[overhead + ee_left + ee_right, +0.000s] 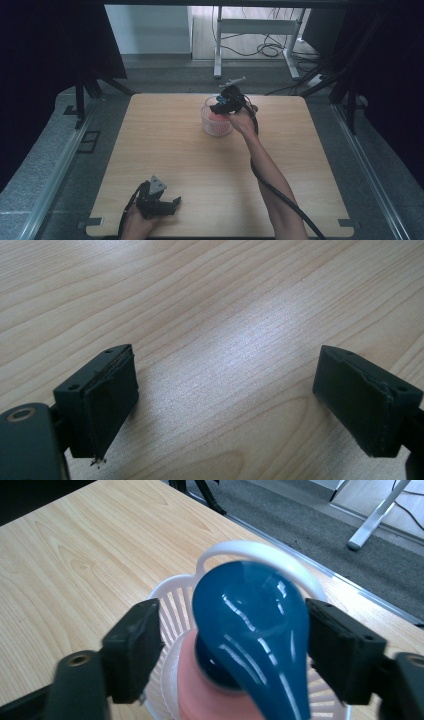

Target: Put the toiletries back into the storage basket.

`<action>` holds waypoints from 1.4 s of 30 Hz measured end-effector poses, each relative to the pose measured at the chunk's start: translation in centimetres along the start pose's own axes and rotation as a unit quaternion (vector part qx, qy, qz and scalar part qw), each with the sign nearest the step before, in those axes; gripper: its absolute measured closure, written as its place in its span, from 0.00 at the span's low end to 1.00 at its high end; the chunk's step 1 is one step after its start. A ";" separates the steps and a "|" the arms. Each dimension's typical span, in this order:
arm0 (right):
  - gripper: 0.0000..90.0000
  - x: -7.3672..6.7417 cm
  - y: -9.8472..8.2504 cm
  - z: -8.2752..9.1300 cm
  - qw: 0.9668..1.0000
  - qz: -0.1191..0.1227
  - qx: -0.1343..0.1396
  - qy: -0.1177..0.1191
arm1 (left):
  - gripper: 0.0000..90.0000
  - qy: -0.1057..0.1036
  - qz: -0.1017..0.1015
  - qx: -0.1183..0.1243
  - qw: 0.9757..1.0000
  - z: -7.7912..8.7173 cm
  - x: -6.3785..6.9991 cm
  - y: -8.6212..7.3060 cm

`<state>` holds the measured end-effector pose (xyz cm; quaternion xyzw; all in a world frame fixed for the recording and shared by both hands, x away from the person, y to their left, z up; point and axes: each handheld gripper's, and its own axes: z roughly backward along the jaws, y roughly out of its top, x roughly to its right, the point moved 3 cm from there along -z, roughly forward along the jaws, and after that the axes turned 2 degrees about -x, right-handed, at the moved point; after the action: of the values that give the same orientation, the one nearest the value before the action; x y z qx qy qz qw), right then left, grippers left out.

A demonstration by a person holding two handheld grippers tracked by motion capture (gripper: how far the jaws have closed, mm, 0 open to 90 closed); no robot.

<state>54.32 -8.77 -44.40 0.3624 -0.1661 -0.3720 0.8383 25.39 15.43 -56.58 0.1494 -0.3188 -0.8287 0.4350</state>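
Note:
A glossy blue, pear-shaped thing (pixel 250 610) sits on top of a pink thing (pixel 195 690) inside a small white slatted basket (pixel 172 597). My right gripper (pixel 235 617) straddles the blue thing with its jaws open. A gap shows beside the left jaw, while the right jaw stands close against the blue thing. From above, the right gripper (pixel 221 106) hovers over the basket (pixel 216 129) at the table's far middle. My left gripper (pixel 174 202) rests near the front edge, open (pixel 225 400) over bare wood with nothing between its jaws.
The wooden table (pixel 200 165) stands on grey floor. A white desk frame (pixel 260 30) and cables lie beyond the far edge. Black stands and dark curtains flank both sides. The right gripper's cable (pixel 280 195) trails along the forearm.

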 end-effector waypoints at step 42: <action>0.00 -1.6 -2.8 5.6 0.999 0.041 0.009 0.005 | 0.11 0.000 0.000 0.000 1.000 0.0 0.0 0.0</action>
<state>48.74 -11.55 -42.65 0.3646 -0.1800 -0.3341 0.8503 25.41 15.43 -56.58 0.1492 -0.3190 -0.8288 0.4348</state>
